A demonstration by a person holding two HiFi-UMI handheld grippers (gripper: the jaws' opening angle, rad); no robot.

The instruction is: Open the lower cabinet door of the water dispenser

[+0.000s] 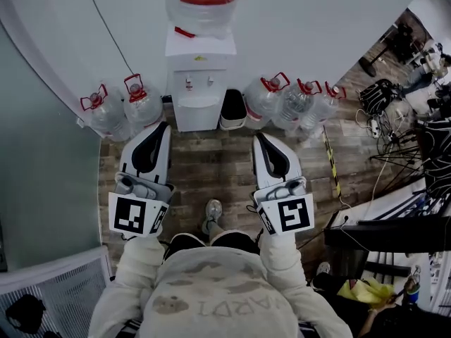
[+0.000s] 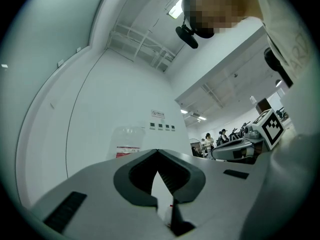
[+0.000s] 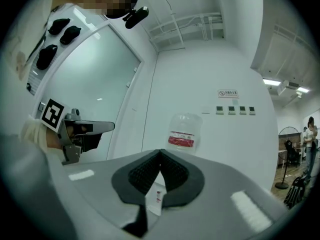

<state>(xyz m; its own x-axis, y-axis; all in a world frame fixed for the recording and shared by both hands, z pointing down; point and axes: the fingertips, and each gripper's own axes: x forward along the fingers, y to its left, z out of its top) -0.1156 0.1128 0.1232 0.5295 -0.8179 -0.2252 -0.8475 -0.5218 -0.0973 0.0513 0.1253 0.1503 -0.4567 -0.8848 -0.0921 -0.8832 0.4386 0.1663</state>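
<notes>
**Both claws closed, dispenser ahead**

Your left gripper [image 1: 163, 125] and right gripper [image 1: 258, 138] each have their jaws together, tips meeting, with nothing between them. The water dispenser [image 1: 199, 76] stands against the white wall ahead, among spare bottles [image 1: 144, 101]. Its lower cabinet door [image 1: 193, 113] looks shut, apart from both grippers. Its top bottle [image 1: 204, 5] carries a red label [image 3: 181, 140], the print too small to read.

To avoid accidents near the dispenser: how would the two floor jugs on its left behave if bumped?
The two jugs stand upright on broad bases, so probably hard to tip. If full, likely heavy; their fill is unclear. Their round bodies might roll once toppled.
</notes>
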